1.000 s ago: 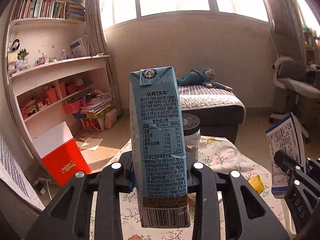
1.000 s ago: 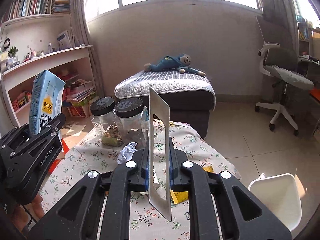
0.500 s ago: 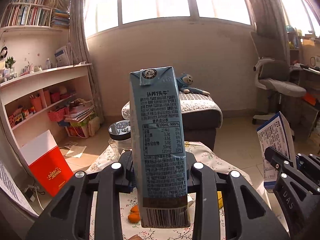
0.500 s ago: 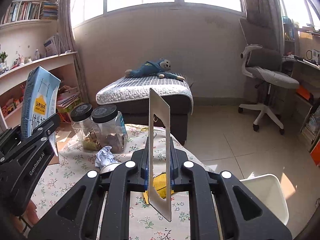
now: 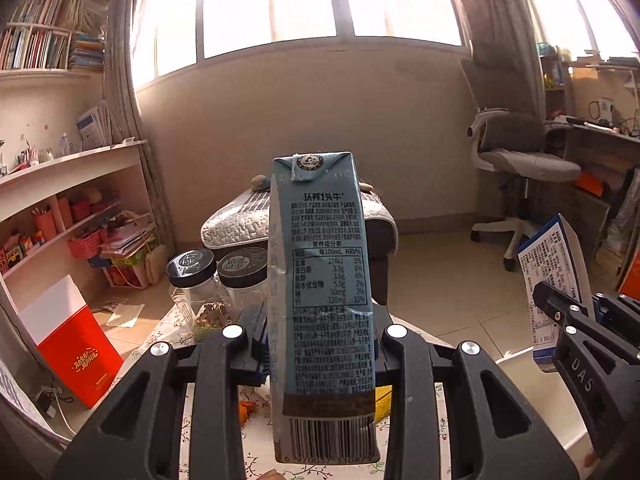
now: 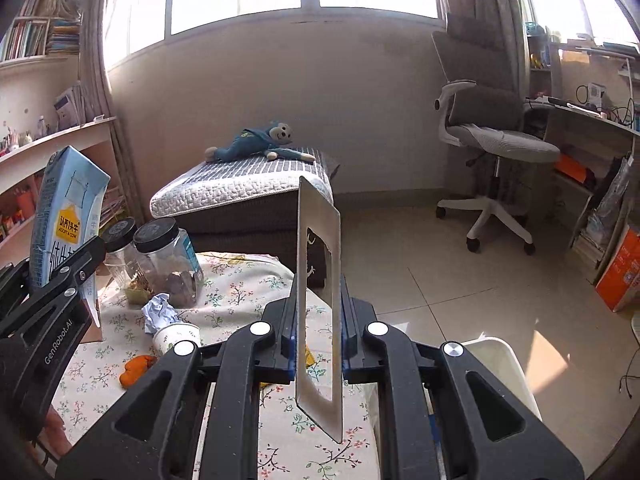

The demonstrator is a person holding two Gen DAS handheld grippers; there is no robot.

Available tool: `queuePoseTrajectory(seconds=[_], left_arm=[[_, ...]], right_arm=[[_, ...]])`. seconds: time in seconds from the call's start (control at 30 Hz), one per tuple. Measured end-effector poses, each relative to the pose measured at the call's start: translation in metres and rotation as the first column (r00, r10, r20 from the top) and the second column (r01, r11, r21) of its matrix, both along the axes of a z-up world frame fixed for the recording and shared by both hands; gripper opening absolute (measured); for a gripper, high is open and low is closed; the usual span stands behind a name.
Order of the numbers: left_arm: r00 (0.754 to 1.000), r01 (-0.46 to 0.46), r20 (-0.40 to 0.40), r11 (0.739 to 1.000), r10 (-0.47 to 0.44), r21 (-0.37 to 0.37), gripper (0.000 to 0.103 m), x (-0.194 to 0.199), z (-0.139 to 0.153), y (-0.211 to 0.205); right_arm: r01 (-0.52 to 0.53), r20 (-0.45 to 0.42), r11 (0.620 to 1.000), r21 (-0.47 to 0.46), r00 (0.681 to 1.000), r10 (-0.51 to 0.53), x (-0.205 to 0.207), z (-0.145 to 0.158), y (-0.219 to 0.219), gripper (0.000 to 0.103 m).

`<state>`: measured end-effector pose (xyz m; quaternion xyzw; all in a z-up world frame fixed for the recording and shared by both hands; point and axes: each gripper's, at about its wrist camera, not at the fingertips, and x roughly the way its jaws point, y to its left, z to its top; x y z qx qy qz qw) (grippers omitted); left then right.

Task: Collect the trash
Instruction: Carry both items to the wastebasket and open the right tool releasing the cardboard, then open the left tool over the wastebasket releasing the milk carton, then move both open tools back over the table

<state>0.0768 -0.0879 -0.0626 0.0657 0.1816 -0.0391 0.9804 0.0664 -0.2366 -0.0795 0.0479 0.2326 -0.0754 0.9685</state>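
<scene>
My left gripper (image 5: 320,340) is shut on a tall blue milk carton (image 5: 322,280), held upright above the floral table (image 6: 240,280). The carton also shows in the right wrist view (image 6: 66,216). My right gripper (image 6: 318,340) is shut on a flat white and blue cardboard box (image 6: 320,280), seen edge on; it also shows in the left wrist view (image 5: 554,276). On the table lie a crumpled paper ball (image 6: 159,310), a paper cup (image 6: 176,336), orange peel (image 6: 136,368) and a yellow wrapper (image 6: 308,356). A white bin (image 6: 502,372) stands on the floor at the table's right.
Two black-lidded jars (image 6: 168,264) stand at the table's far side. Beyond are a quilted bed (image 6: 244,188) with a blue plush toy, shelves at left (image 5: 68,200), a red box (image 5: 76,356) on the floor, and a desk chair (image 6: 492,148) at right.
Both grippers have swung to the right with their loads still held. The white bin has come further into the right wrist view, and the jars have shifted left.
</scene>
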Motion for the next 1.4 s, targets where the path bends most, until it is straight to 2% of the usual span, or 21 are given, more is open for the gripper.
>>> queuePoseTrajectory(seconds=[0.4, 0.43, 0.5, 0.53, 0.57, 0.63, 0.77, 0.97, 1.13, 1.17, 1.2, 1.23, 1.27, 1.33, 1.4], left_arm=[[0.99, 0.14, -0.012, 0.989, -0.14, 0.039, 0.031, -0.011, -0.012, -0.067], [0.988, 0.151, -0.013, 0.988, -0.151, 0.039, 0.031, -0.013, -0.013, -0.074], [0.985, 0.174, -0.019, 0.984, -0.173, 0.035, 0.031, -0.014, -0.013, -0.085], [0.983, 0.184, -0.022, 0.982, -0.183, 0.033, 0.031, -0.015, -0.013, -0.091], [0.981, 0.195, -0.026, 0.98, -0.194, 0.031, 0.031, -0.015, -0.014, -0.097], [0.976, 0.218, -0.038, 0.976, -0.216, 0.028, 0.031, -0.016, -0.016, -0.108], [0.964, 0.262, -0.056, 0.964, -0.26, 0.033, 0.031, -0.019, -0.022, -0.132], [0.94, 0.332, -0.084, 0.943, -0.329, 0.016, 0.031, -0.02, -0.025, -0.17], [0.908, 0.401, -0.123, 0.916, -0.4, -0.023, 0.032, -0.019, -0.027, -0.204], [0.893, 0.429, -0.135, 0.903, -0.429, -0.037, 0.035, -0.018, -0.028, -0.211], [0.876, 0.454, -0.155, 0.889, -0.457, -0.053, 0.042, -0.016, -0.029, -0.218], [0.861, 0.47, -0.177, 0.879, -0.476, -0.076, 0.065, -0.014, -0.028, -0.223], [0.854, 0.475, -0.189, 0.874, -0.485, -0.101, 0.076, -0.012, -0.027, -0.226], [0.852, 0.469, -0.198, 0.875, -0.484, -0.12, 0.076, -0.012, -0.023, -0.23], [0.873, 0.444, -0.179, 0.891, -0.454, -0.096, 0.076, -0.014, -0.02, -0.229]], right_arm=[[0.155, -0.033, 0.988, 0.024, 0.988, -0.154, -0.016, -0.012, -0.076, 0.014], [0.174, -0.035, 0.984, 0.026, 0.984, -0.173, -0.018, -0.012, -0.083, 0.017], [0.215, -0.037, 0.976, 0.041, 0.976, -0.214, -0.023, -0.012, -0.096, 0.033], [0.242, -0.027, 0.969, 0.049, 0.97, -0.241, -0.027, -0.013, -0.103, 0.052], [0.267, -0.021, 0.962, 0.053, 0.964, -0.266, -0.031, -0.012, -0.109, 0.062], [0.297, -0.015, 0.952, 0.07, 0.955, -0.297, -0.037, -0.011, -0.123, 0.065], [0.382, 0.0, 0.92, 0.088, 0.924, -0.383, -0.052, -0.012, -0.149, 0.085], [0.489, 0.007, 0.869, 0.068, 0.871, -0.491, -0.071, -0.013, -0.176, 0.095], [0.561, 0.016, 0.827, 0.034, 0.827, -0.562, -0.088, -0.009, -0.195, 0.096], [0.575, 0.016, 0.817, 0.028, 0.817, -0.576, -0.09, -0.009, -0.198, 0.096], [0.588, 0.016, 0.809, 0.023, 0.809, -0.588, -0.092, -0.009, -0.201, 0.096], [0.598, 0.014, 0.801, 0.019, 0.801, -0.599, -0.094, -0.009, -0.204, 0.096], [0.606, 0.011, 0.795, 0.017, 0.795, -0.606, -0.095, -0.01, -0.206, 0.096], [0.615, 0.004, 0.789, 0.015, 0.789, -0.615, -0.098, -0.011, -0.209, 0.096], [0.628, -0.001, 0.778, 0.001, 0.778, -0.628, -0.099, -0.012, -0.208, 0.096]])
